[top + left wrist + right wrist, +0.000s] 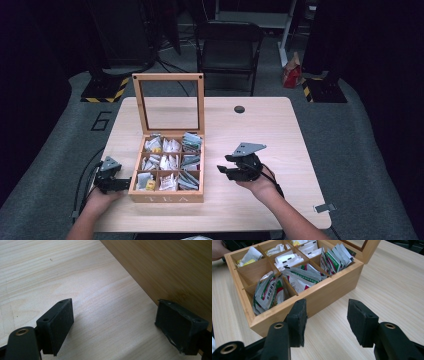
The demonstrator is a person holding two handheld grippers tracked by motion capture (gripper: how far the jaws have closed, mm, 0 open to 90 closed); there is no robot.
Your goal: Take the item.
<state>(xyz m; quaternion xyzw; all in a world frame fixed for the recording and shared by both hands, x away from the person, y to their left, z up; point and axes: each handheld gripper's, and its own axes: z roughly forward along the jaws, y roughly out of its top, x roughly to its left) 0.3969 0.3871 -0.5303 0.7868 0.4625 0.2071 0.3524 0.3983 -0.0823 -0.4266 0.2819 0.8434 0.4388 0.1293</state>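
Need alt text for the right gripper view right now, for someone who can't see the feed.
An open wooden tea box sits on the light wood table, its compartments packed with tea bag sachets. The right gripper points at the box's near side with its black fingers apart and nothing between them.

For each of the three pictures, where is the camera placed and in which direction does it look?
High view: above the person's side, looking forward and down on the table; both forearms, left claw and right claw show.
Left gripper view: on the left claw, looking at the tabletop beside the box wall; its open jaws show.
Right gripper view: on the right claw, facing the open tea box; its open jaws show.
Shared: all show the tea box.
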